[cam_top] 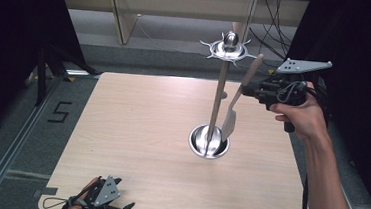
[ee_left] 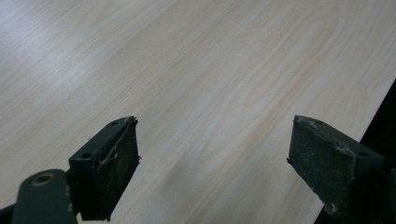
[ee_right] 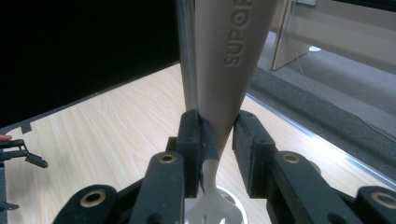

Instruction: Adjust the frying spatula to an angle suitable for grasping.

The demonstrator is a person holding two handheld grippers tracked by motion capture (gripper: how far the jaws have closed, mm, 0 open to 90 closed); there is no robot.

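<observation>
A metal rack rises from the middle of the table: a round steel base (cam_top: 208, 142), a thin pole (cam_top: 219, 94) and a ring of hooks (cam_top: 229, 48) at the top. My right gripper (cam_top: 246, 89) is held up to the right of the pole, shut on the neck of a spatula (cam_top: 229, 120) with a beige handle and a white slotted blade. The blade hangs just over the base. In the right gripper view the handle (ee_right: 229, 60) stands up between the right gripper's (ee_right: 219, 140) pads, close beside the pole (ee_right: 187, 60). My left gripper (cam_top: 126, 208) (ee_left: 212, 158) rests open at the table's near left edge.
The light wood table (cam_top: 136, 126) has bare room left of the rack. A taped "5" (cam_top: 58, 112) marks the floor at left. A black stand leg (cam_top: 40, 75) is beside it. Cables (cam_top: 274, 36) and wooden furniture (cam_top: 122, 19) lie behind the table.
</observation>
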